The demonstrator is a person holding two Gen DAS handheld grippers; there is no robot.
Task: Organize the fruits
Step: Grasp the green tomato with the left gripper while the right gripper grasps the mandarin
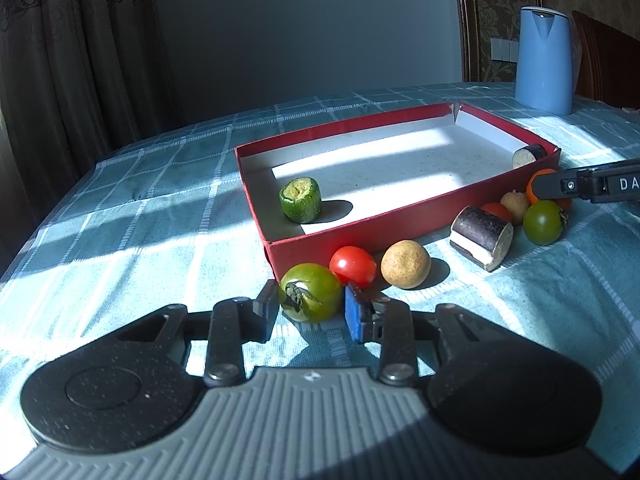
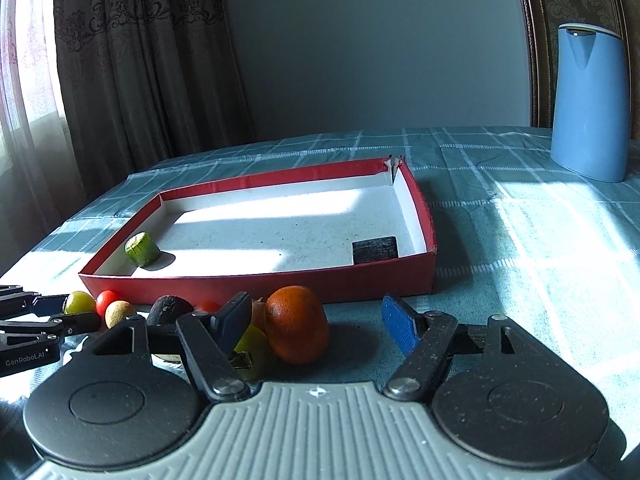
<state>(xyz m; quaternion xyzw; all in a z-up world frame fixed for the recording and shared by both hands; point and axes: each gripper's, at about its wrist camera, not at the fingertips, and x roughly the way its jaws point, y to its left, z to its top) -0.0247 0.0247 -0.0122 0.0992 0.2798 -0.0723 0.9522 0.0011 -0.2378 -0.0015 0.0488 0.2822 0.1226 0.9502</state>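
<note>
Bracketing a green tomato (image 1: 310,296) at six o'clock of the red box (image 1: 400,220) on the tabletop (image 1: 120,220): left claw (image 1: 312,312), spread. Right claw (image 2: 320,324), spread beside orange fruit (image 2: 296,322), ready for boxing.

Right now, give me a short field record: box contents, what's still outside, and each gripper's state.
box: red box, open top
in box: cut zucchini piece; dark eggplant piece at opposite end
outside: remaining fruits along the near wall on the checked tablecloth
left gripper: fingers on both sides of green tomato, resting on the cloth
right gripper: open, orange fruit between fingers
background: blue jug
</note>
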